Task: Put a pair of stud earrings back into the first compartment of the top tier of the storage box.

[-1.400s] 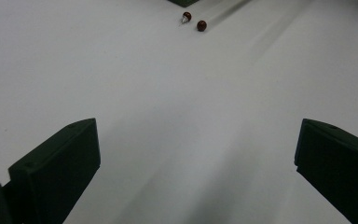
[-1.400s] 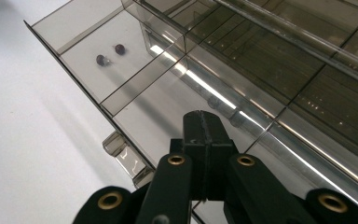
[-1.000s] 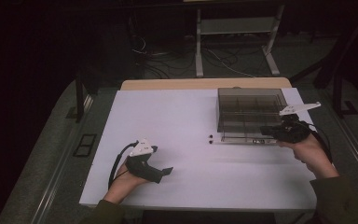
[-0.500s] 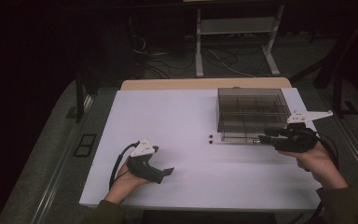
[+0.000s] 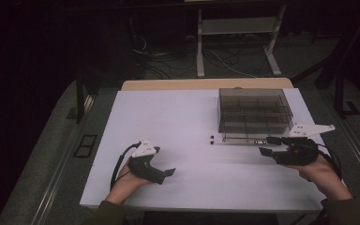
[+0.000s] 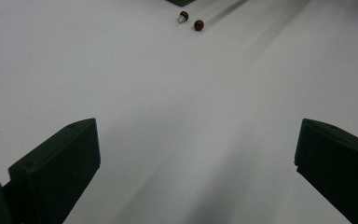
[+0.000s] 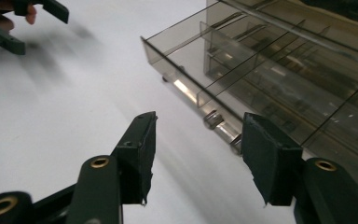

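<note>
High view: the clear drawer box (image 5: 254, 112) was seen at the table's (image 5: 178, 122) far right, its bottom drawer (image 5: 248, 139) pulled out. The right gripper (image 5: 268, 146) was held just beside the drawer front, jaws just opened, nothing between. The left gripper (image 5: 168, 171) was rested near the front edge.

Left gripper view: jaws were spread wide, empty; two small beads (image 6: 198, 24) were noted ahead.

Right gripper view: the drawer's handle (image 7: 213, 119) was seen just beyond the parted jaws, untouched.
</note>
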Motion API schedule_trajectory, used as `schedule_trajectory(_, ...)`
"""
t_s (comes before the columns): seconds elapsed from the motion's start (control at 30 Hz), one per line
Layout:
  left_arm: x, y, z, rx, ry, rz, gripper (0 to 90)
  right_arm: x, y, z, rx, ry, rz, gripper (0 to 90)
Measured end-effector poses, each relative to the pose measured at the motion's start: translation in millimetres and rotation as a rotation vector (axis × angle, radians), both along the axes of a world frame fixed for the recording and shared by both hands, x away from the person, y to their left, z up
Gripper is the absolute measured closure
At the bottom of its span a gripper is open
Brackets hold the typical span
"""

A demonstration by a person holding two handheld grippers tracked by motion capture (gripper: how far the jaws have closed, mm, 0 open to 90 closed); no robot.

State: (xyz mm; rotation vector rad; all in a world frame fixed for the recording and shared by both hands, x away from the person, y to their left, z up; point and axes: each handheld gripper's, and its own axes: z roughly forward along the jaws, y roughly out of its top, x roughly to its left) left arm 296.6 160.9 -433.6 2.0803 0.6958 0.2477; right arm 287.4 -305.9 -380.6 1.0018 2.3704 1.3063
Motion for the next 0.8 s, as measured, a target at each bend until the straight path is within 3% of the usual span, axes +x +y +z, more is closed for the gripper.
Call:
schedule_trajectory(0.4,0.5,-1.7,-0.5,0.007,-0.003,-0.012,0.0,-10.6,6.4,-19.0,-0.020,-0.003,0.037,36.7)
schedule_trajectory(0.8,-0.1,-3.6,-0.5,0.005,0.002,-0.017,0.0,-22.2,12.5,-46.0,-0.031,0.023,-0.021,22.5)
